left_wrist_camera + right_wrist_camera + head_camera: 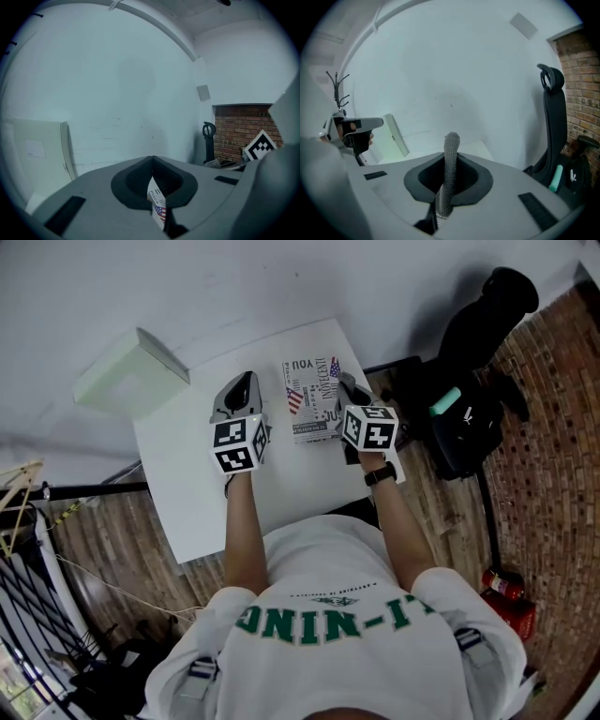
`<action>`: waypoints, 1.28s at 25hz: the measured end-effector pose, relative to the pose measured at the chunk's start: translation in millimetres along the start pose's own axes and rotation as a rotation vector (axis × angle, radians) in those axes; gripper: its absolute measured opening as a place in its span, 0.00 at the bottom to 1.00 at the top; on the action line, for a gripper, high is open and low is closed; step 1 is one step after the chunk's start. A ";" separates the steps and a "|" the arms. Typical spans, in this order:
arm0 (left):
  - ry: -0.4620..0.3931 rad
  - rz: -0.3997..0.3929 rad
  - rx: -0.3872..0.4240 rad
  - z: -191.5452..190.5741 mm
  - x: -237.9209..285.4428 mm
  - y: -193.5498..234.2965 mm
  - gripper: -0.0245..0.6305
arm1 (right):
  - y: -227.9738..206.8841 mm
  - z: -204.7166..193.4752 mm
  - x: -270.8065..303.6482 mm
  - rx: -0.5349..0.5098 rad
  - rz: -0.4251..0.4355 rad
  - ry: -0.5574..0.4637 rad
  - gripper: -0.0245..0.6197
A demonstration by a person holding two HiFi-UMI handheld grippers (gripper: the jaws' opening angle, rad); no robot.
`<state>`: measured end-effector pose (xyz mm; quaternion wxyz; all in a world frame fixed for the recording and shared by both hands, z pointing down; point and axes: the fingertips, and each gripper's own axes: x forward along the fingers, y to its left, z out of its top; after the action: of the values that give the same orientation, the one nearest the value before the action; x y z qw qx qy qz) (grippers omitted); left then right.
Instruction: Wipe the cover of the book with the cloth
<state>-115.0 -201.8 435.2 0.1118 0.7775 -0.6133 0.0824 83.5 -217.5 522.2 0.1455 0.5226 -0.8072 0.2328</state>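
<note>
On white table (187, 493), left gripper (152, 160) clamps book (311, 399), right gripper (450, 164) clamps cloth (451, 143); green box (131, 373) far-left, chair (478, 329) right

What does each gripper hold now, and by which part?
The left gripper grips the book by an edge of its printed cover. The right gripper pinches the grey cloth by an upstanding fold.

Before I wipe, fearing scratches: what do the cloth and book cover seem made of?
Cloth: grey knit fabric, matte; its looped texture shows. Book cover: likely printed paper or card, given flag graphics and text; gloss unclear.
</note>
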 end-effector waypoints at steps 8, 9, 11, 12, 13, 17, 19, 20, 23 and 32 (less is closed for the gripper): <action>-0.117 -0.005 0.049 53.8 -23.0 -13.8 0.06 | 42.0 108.4 -61.5 -0.131 0.008 -0.307 0.09; -0.128 -0.007 0.054 57.9 -26.0 -16.4 0.06 | 44.8 116.8 -69.8 -0.129 0.015 -0.339 0.09; -0.138 -0.011 0.059 62.9 -31.8 -21.4 0.06 | 49.4 127.7 -83.9 -0.146 0.015 -0.380 0.09; -0.140 -0.013 0.060 64.2 -34.2 -23.5 0.06 | 51.5 130.9 -89.8 -0.171 0.004 -0.393 0.09; -0.141 -0.016 0.060 65.0 -36.3 -25.5 0.06 | 53.4 133.0 -94.9 -0.201 -0.012 -0.403 0.09; -0.144 -0.028 0.062 65.9 -42.6 -32.2 0.06 | 56.7 130.5 -104.2 -0.252 -0.053 -0.405 0.09; -0.146 -0.031 0.064 66.3 -45.8 -34.9 0.06 | 55.3 126.7 -106.5 -0.248 -0.067 -0.396 0.09; -0.148 -0.033 0.065 66.7 -47.5 -36.1 0.06 | 54.7 125.3 -108.2 -0.248 -0.073 -0.395 0.09; -0.153 -0.036 0.064 66.9 -53.4 -36.8 0.06 | 54.9 123.1 -113.0 -0.249 -0.088 -0.401 0.09; -0.158 -0.043 0.060 61.9 -67.2 -37.0 0.06 | 56.3 109.6 -123.8 -0.241 -0.106 -0.396 0.09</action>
<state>-95.3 -147.7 355.2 0.0414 0.7975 -0.6008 0.0366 84.0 -159.9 357.3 0.0576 0.5783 -0.8135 0.0196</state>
